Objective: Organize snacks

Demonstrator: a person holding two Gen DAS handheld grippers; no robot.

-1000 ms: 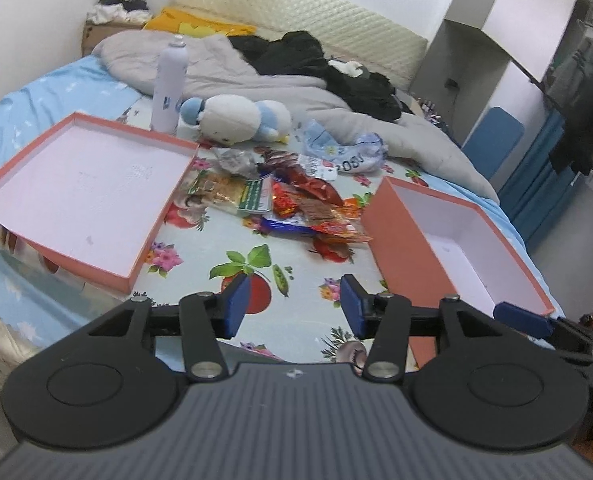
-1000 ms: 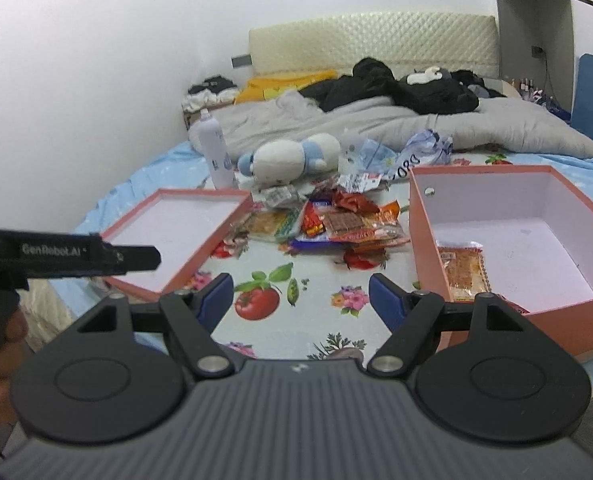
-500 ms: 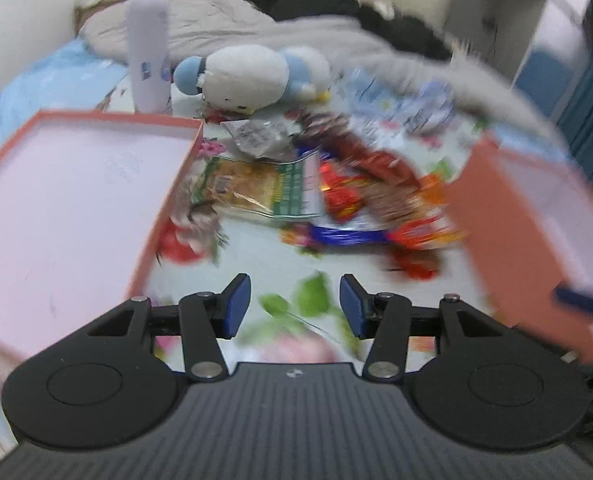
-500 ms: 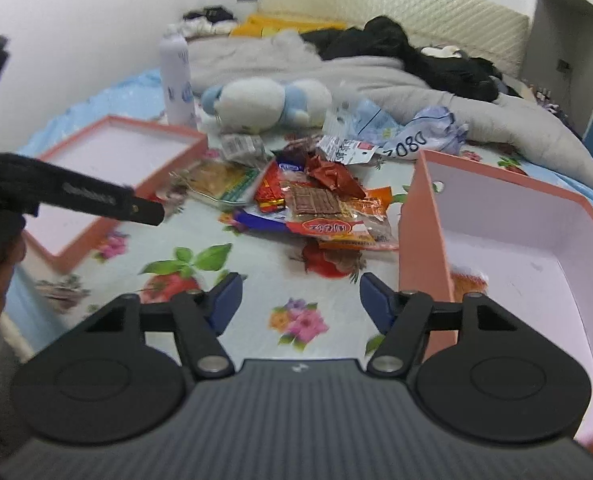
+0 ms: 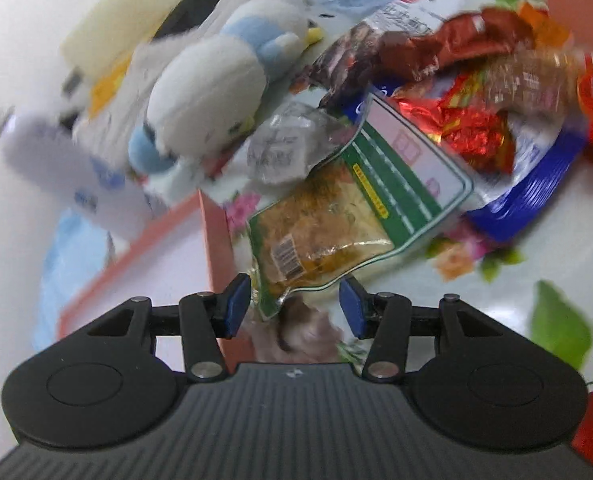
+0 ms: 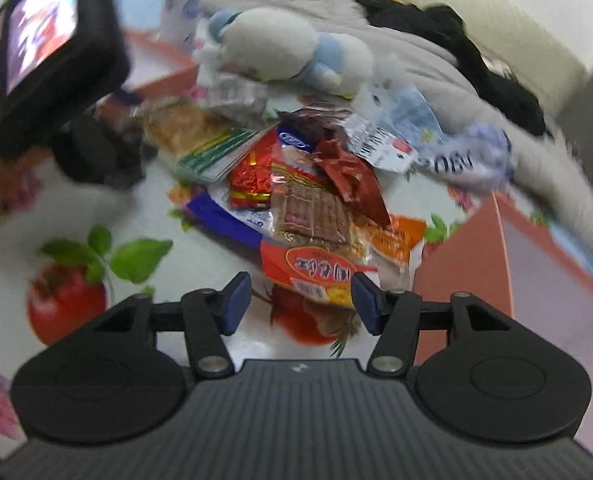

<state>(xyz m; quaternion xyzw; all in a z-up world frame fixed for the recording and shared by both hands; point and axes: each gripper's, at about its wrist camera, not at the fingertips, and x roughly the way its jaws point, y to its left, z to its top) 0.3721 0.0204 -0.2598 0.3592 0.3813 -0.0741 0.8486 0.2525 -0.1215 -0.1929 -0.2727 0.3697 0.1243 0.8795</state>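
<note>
Two hand-held grippers reach for snacks: left hand-held gripper [image 5: 295, 306] gapes around the green-edged clear packet [image 5: 352, 220], right hand-held gripper [image 6: 301, 303] is closing around the orange-red wrapped packet [image 6: 320, 270], each needing a pinch next.

plush toy [image 5: 208, 96] beside white bottle [image 5: 68, 168]; black clothes [image 6: 488, 68] on grey blanket [image 6: 436, 68]

glossy foil snack packets [image 6: 316, 208], fluffy plush toy [image 5: 212, 104]

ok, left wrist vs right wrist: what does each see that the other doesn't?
Left wrist only: the white bottle, and the left hand-held gripper open around a corner of the green-edged snack bag.

Right wrist only: the black clothes, and the right hand-held gripper closing, pads not yet on the red-orange snack packet.

Both: plush toy, snack pile, fruit-print cloth.
</note>
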